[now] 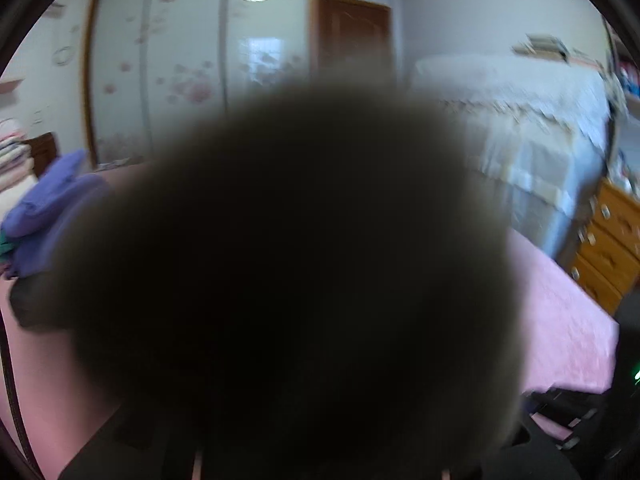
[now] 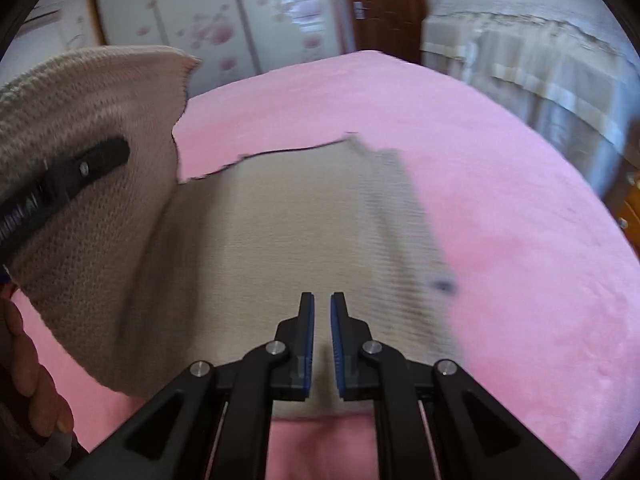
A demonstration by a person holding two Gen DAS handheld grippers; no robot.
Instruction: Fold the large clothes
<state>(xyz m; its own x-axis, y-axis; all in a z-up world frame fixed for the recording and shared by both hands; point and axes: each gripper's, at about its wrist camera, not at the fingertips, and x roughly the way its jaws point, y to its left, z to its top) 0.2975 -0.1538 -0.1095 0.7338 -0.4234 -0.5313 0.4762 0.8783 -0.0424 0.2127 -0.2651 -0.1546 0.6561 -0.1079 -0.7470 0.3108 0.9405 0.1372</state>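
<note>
1 pink plush bedspread (image 2: 500, 200) carries 1 beige knitted garment (image 2: 280, 220), lying partly flat with its left portion lifted. 2 black two-finger grippers: the left gripper (image 2: 92, 160) is clamped on the lifted knit, while the right gripper (image 2: 322, 308) hovers above the flat part with its jaws nearly together, gripping nothing.

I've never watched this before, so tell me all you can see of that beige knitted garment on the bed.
The knitted garment is beige, ribbed along its right edge, lying mostly flat on the pink bedspread. Its left side is lifted and curling over, pinched by the left gripper. The right gripper hovers above it, holding nothing.
</note>
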